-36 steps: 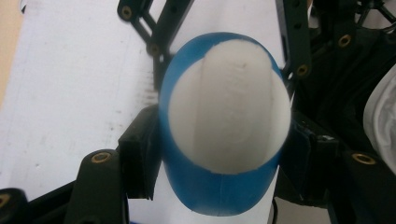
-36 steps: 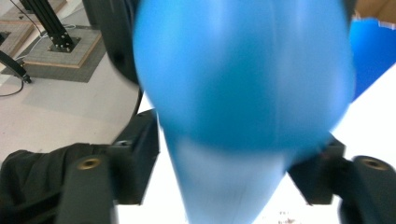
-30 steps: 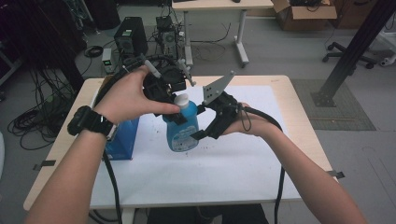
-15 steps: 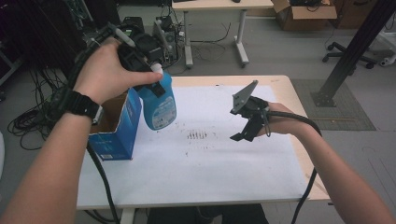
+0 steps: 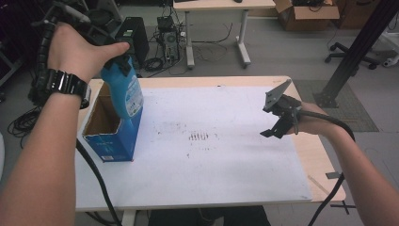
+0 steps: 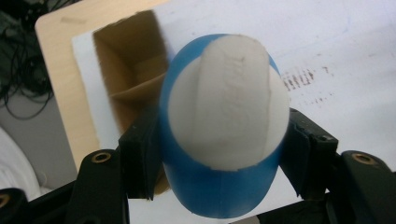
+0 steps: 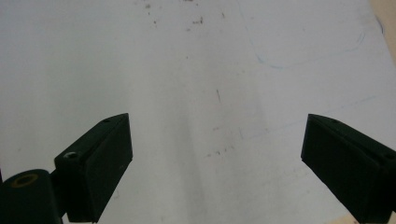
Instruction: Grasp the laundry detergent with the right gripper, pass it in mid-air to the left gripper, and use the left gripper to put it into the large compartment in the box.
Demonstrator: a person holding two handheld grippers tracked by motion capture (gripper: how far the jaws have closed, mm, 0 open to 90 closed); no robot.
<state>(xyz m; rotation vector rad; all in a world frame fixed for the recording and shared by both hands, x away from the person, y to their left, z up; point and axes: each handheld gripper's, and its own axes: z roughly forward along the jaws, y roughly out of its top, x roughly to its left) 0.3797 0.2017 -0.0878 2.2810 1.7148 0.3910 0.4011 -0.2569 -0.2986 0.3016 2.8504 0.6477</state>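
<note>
Both pads (image 6: 140,158) against bottle (image 6: 219,135)

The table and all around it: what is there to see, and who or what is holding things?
bottle: one, blue with a white base, held over the box by the left hand-held gripper
box: one, blue cardboard, open top, left side of the table
sheet: one, white, marked, covering the table
table: one, light wood
computer tower: one, black, floor behind
cardboard carton: one, brown, floor at far right
left hand-held gripper: black, shut on the bottle
right hand-held gripper: black, open, nothing in it, over the sheet
watch: black, left wrist
</note>
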